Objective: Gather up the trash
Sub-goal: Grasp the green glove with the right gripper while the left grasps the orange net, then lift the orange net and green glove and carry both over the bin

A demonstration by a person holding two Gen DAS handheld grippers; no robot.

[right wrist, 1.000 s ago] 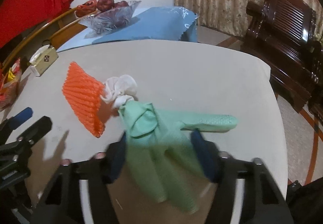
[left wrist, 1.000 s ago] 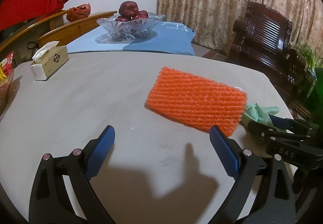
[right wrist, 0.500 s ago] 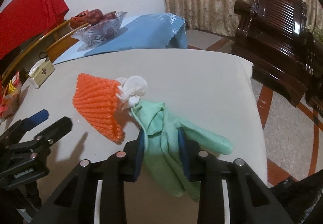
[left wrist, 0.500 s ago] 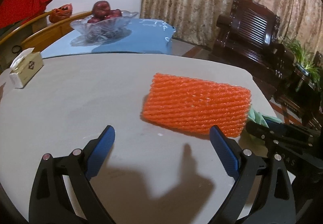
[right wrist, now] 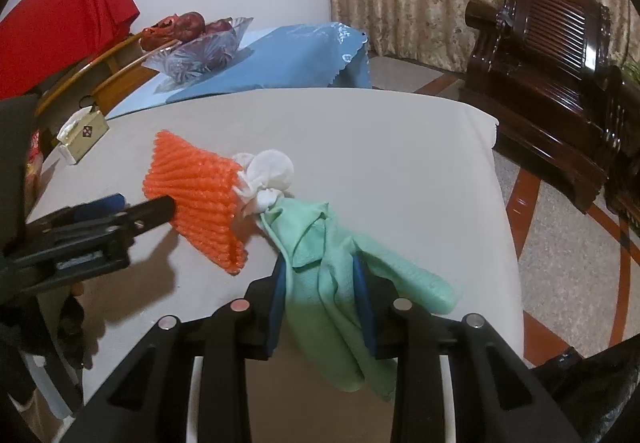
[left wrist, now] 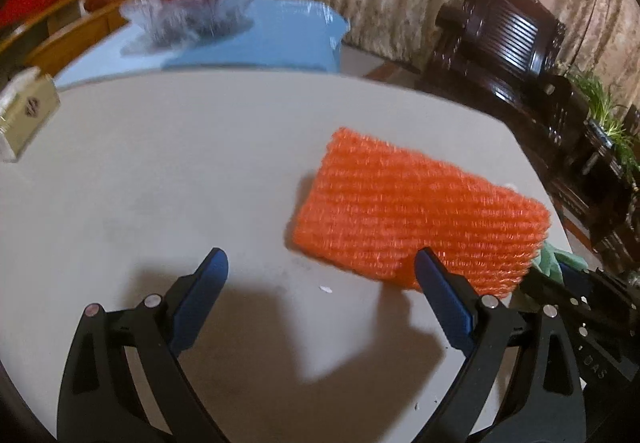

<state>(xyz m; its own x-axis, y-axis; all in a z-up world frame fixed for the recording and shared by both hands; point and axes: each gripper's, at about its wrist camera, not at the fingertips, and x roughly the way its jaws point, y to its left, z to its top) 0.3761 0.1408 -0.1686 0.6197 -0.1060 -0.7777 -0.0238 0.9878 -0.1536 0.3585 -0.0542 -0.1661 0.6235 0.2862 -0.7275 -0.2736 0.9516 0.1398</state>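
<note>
An orange foam net (left wrist: 420,215) lies flat on the pale table (left wrist: 160,163). My left gripper (left wrist: 320,259) is open just in front of it, and its right fingertip (left wrist: 426,263) overlaps the net's near edge. In the right wrist view the net (right wrist: 196,195) touches a crumpled white tissue (right wrist: 272,175) and a green glove (right wrist: 316,239). My right gripper (right wrist: 319,271) is shut on the glove's bunched middle. The glove's finger end hangs toward the table's right edge. The left gripper (right wrist: 140,205) shows at the left, its tip against the net.
A tissue box (right wrist: 82,133) stands at the table's far left. Beyond the table, a glass fruit bowl (right wrist: 200,47) sits on a blue cloth (right wrist: 288,55). A dark wooden chair (right wrist: 552,55) is on the floor to the right. The table's right edge (right wrist: 508,243) is close to the glove.
My right gripper's jaws closed on the green glove. My left gripper moved closer to the orange net, so its right finger now overlaps the net's near edge.
</note>
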